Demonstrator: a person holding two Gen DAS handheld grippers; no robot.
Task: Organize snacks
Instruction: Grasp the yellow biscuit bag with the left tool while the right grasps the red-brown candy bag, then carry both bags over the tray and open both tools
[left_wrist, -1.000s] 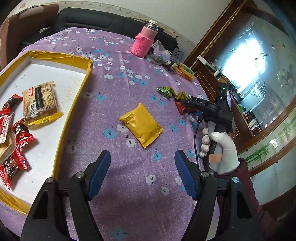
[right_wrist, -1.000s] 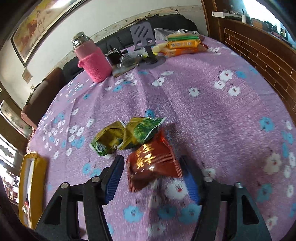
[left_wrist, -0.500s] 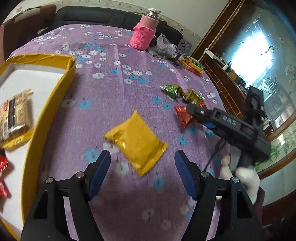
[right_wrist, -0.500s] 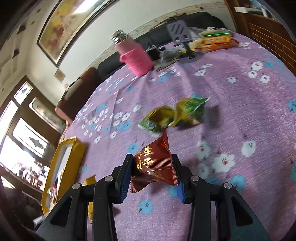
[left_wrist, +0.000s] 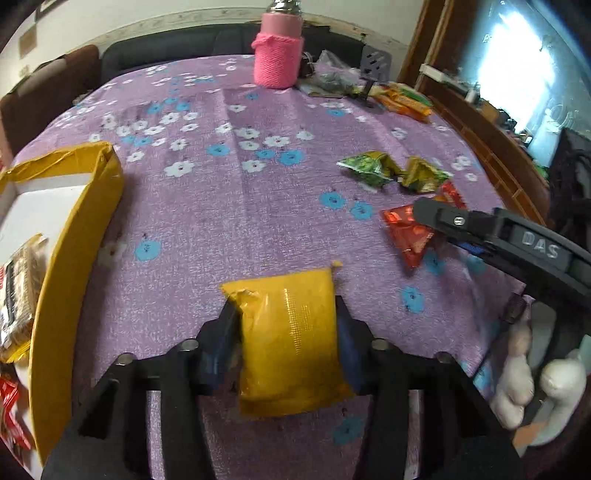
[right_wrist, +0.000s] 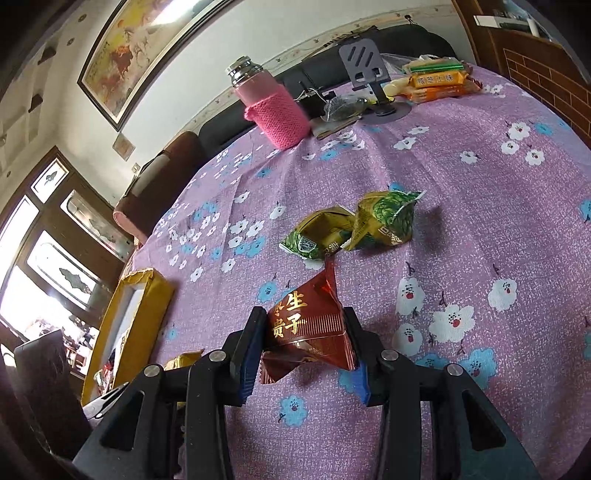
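Both your grippers gripped snacks.
Your left gripper (left_wrist: 284, 332), jaws just closing, pinched the yellow pack (left_wrist: 291, 339) at 6 o'clock; tray (left_wrist: 70, 236) edge at 9, open cloth (left_wrist: 229, 206) between. Your right gripper (right_wrist: 304, 347) clamped the red packet (right_wrist: 306, 332); green packets (right_wrist: 351, 229) at 12.

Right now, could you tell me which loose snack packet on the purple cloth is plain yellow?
The flat yellow foil packet between the left tongs; the others are red or green-gold.
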